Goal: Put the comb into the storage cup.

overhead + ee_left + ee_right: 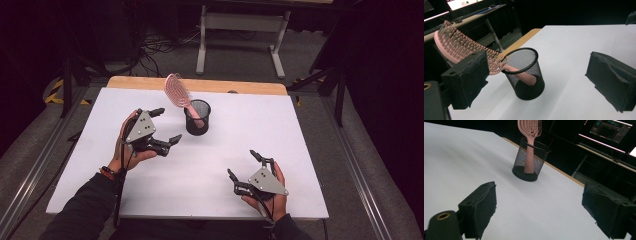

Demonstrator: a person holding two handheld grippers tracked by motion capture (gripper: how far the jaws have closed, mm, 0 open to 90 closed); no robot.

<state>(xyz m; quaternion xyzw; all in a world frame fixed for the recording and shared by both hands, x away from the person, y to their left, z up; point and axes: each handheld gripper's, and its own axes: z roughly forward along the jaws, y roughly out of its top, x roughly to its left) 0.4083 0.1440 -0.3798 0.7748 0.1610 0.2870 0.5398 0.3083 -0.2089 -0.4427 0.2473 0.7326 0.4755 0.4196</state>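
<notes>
A pink hairbrush [177,91] [461,47] [530,130] stands handle-down in a black mesh cup [197,117] [525,73] [530,161] on the white table [280,130]; its bristled head leans out over the cup's far-left rim. My left gripper [166,126] [539,82] hovers open just left of the cup, empty, jaws facing it. My right gripper [243,164] [539,212] is open and empty near the table's front right, well apart from the cup.
A wooden strip [200,84] borders the table's far edge. Beyond it stands a white table frame [242,30] on grey floor, with cables to the left. Metal rails [357,165] run along both sides. Monitors [610,130] glow in the dark background.
</notes>
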